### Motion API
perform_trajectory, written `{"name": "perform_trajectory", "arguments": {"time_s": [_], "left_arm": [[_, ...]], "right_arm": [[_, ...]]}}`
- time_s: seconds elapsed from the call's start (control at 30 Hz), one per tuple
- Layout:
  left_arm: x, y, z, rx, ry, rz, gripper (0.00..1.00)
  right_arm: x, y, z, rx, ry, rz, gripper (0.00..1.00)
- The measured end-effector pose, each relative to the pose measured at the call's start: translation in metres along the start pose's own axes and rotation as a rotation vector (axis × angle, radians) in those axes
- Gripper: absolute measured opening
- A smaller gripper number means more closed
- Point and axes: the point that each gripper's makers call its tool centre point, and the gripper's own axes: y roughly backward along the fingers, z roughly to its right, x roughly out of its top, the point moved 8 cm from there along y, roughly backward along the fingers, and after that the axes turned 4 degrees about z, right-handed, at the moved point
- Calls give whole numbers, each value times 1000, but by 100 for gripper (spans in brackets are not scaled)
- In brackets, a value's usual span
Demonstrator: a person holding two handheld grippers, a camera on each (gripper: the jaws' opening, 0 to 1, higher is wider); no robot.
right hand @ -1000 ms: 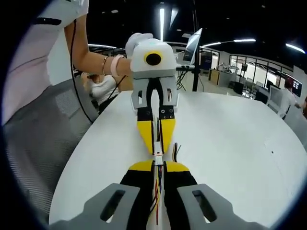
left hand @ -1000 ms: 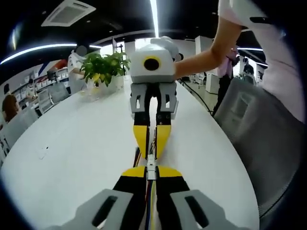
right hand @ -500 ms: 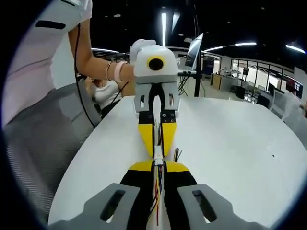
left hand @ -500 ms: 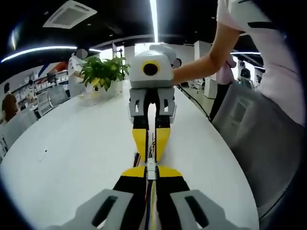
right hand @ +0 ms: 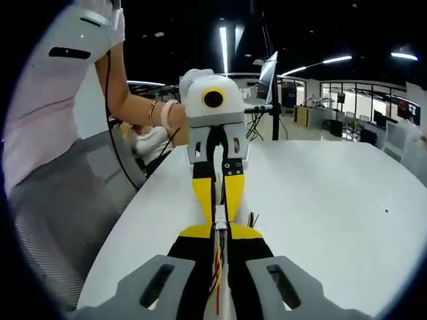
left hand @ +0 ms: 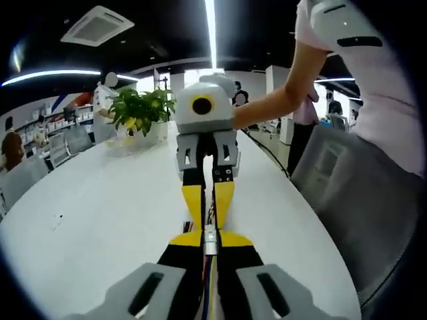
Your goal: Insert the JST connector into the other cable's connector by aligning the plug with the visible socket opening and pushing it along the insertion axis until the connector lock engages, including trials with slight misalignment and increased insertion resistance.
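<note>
**Two tongs meet tip to tip over the white counter**

In the left gripper view, a potted plant point(left hand: 141, 110) stands at the upper left on the far end of the counter point(left hand: 100, 213). At bottom centre the left tongs point(left hand: 210, 241) rise with their yellow-tipped jaws together, clamped on a small white plug point(left hand: 210, 239) whose coloured wires point(left hand: 211, 280) run back down between the jaws. Directly above, the right tongs point(left hand: 208, 200) point down toward them from the middle of the frame, jaws also pressed close, with more wires showing between them. The two sets of yellow tips lie nearly in line and all but touch at the plug. A person's hand point(left hand: 220, 83) holds the right tongs from behind, the bare arm reaching in from the upper right. A grey chair point(left hand: 347, 193) sits at the right edge.

In the right gripper view, the chair point(right hand: 60, 220) is at the left, with the person's arm and wristband above it. At bottom centre the right tongs point(right hand: 219, 230) are shut on a white socket point(right hand: 219, 227), its wires point(right hand: 217, 267) trailing down between the jaws. The left tongs point(right hand: 218, 200) face them from above, jaws together. Plug and socket meet at the joined tips; whether they are fully seated cannot be told. Loose wire ends point(right hand: 251, 219) poke out just right of the joint. The counter point(right hand: 320, 200) spreads to the right.
</note>
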Motion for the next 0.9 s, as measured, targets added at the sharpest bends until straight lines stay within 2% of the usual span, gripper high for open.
{"name": "perform_trajectory", "arguments": {"time_s": [0.17, 0.67, 0.9], "left_arm": [[-2, -2, -2, 7, 13, 18, 0], [-27, -23, 1, -8, 6, -35, 0], [-38, -29, -1, -5, 6, -49, 0]], "right_arm": [[-2, -1, -2, -14, -23, 22, 2], [-36, -9, -1, -41, 22, -53, 3], [-43, -12, 1, -36, 39, -66, 3]]}}
